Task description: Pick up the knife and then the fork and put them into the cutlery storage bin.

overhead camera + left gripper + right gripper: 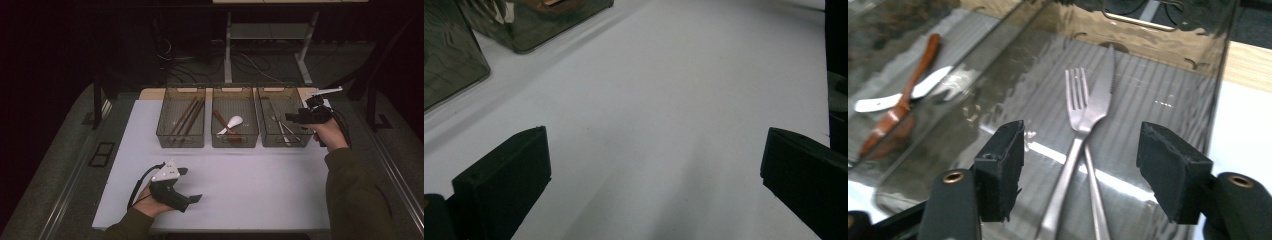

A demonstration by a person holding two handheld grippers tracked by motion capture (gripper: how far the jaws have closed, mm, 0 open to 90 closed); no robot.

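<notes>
Three translucent bins stand in a row at the back of the white table (250, 185). A metal fork (1075, 100) and a knife (1107, 75) lie crossed in the right bin (277, 89). My right gripper (291, 118) hovers over this bin, and in the right gripper view it (1080, 145) is open, with the fork and knife lying below the gap, untouched. My left gripper (191, 185) rests low over the table's front left, open and empty (654, 150).
The middle bin (235, 144) holds a white spoon (233, 121) and a wooden spoon (913, 85). The left bin (180, 143) holds brown chopsticks (187, 116). A table frame and cables stand on the dark floor behind.
</notes>
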